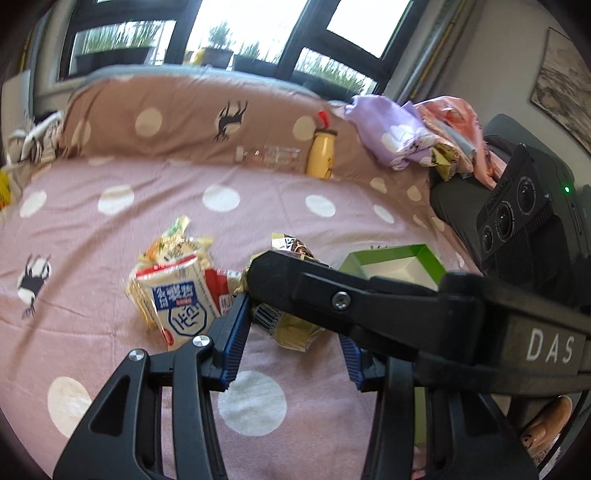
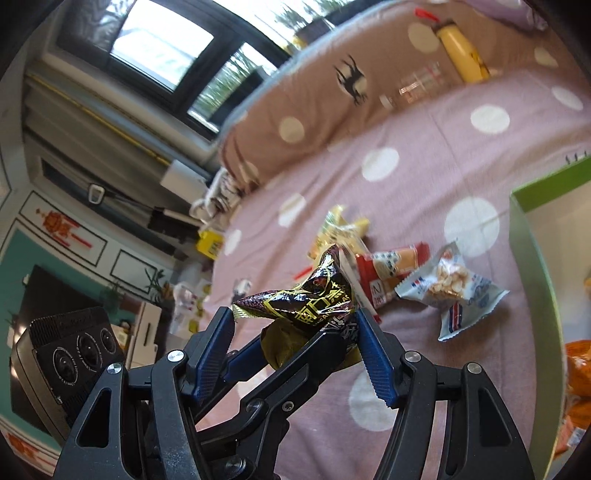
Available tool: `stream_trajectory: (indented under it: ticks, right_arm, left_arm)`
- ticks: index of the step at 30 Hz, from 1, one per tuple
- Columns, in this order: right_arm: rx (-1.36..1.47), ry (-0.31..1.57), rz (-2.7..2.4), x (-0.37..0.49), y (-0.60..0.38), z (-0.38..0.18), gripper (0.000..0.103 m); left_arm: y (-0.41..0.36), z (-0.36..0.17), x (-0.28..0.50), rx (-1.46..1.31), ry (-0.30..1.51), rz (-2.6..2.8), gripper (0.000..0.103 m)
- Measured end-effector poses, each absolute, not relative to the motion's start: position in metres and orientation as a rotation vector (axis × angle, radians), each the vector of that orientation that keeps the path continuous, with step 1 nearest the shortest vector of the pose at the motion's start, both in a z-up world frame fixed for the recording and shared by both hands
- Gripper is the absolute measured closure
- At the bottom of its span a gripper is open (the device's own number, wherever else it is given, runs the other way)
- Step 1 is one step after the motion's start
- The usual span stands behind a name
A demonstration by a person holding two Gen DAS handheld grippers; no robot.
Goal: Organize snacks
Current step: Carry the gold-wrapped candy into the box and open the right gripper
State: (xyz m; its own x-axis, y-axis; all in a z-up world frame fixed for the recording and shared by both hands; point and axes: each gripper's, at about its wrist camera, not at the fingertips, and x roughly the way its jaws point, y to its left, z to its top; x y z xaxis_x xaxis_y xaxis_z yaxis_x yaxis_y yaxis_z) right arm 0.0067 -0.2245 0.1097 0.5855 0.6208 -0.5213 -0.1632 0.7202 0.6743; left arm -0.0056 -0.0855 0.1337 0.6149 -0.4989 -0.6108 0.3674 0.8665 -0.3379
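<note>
1. While hanging above a pink cotton bedsheet with white dots [image 1: 110, 258], facing a brown dotted bolster [image 1: 177, 118] and dark-framed windows [image 1: 258, 33] beyond it.
2. Raised clear of the sheet and tilted downward: left claw [image 1: 293, 319] and right claw [image 2: 295, 315], crossed, with the right one's black arm laid over the left one's far finger.
3. Both clenched on one crinkled, glossy maroon foil snack packet with gold print and a dull golden back [image 2: 306, 295]. Ribbed blue pads [image 2: 373, 354] of the right claw pressed on its two ends; left claw nipping its underside.
4. Packet aloft between the jaws, off the bedding.
5. Loose on the sheet just beyond the claws: a white-and-blue plastic packet [image 1: 177, 302], a pale-blue pouch printed with round nuggets [image 2: 454, 291], and a yellow bag [image 2: 340, 229].
6. Right of the right claw, an open green cardboard box with a white inside [image 2: 532, 192].
7. Far ahead, against the bolster, a smooth yellow plastic bottle [image 1: 321, 155].
</note>
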Motion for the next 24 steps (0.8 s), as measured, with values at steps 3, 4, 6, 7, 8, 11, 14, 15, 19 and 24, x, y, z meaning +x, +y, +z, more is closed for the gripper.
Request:
stream_trajectory:
  ticks: [3,4,6,7,8,11,14,15,19,24]
  right_arm:
    - [0.615,0.799,0.490,-0.002,-0.228,0.118,0.034]
    - [0.613,0.791,0.483,-0.005,-0.230,0.121,0.034]
    - [0.607,0.780,0.469,-0.009,-0.232,0.125,0.034]
    - [0.604,0.770,0.461,-0.011,-0.235,0.128,0.034]
    - [0.604,0.763,0.456,-0.011,-0.236,0.130,0.034]
    - [0.609,0.739,0.429,-0.016,-0.245,0.135,0.034]
    - [0.605,0.719,0.380,-0.023,-0.256,0.138,0.034]
    - [0.606,0.711,0.362,-0.026,-0.260,0.140,0.034]
    - [0.627,0.673,0.290,-0.036,-0.283,0.142,0.034]
    - [0.661,0.632,0.206,-0.048,-0.311,0.144,0.034]
  left_arm:
    - [-0.090,0.140,-0.010,-0.178,0.743,-0.519,0.058]
    - [-0.092,0.141,-0.010,-0.177,0.738,-0.527,0.058]
    - [-0.095,0.144,-0.013,-0.173,0.729,-0.542,0.058]
    - [-0.098,0.146,-0.013,-0.169,0.724,-0.549,0.058]
    - [-0.101,0.148,-0.014,-0.164,0.720,-0.557,0.058]
    - [-0.115,0.153,-0.015,-0.149,0.709,-0.592,0.058]
    - [-0.129,0.155,-0.015,-0.135,0.705,-0.630,0.058]
    - [-0.135,0.156,-0.015,-0.127,0.703,-0.642,0.058]
    - [-0.159,0.160,-0.015,-0.098,0.694,-0.702,0.058]
    - [-0.190,0.161,-0.013,-0.073,0.699,-0.793,0.058]
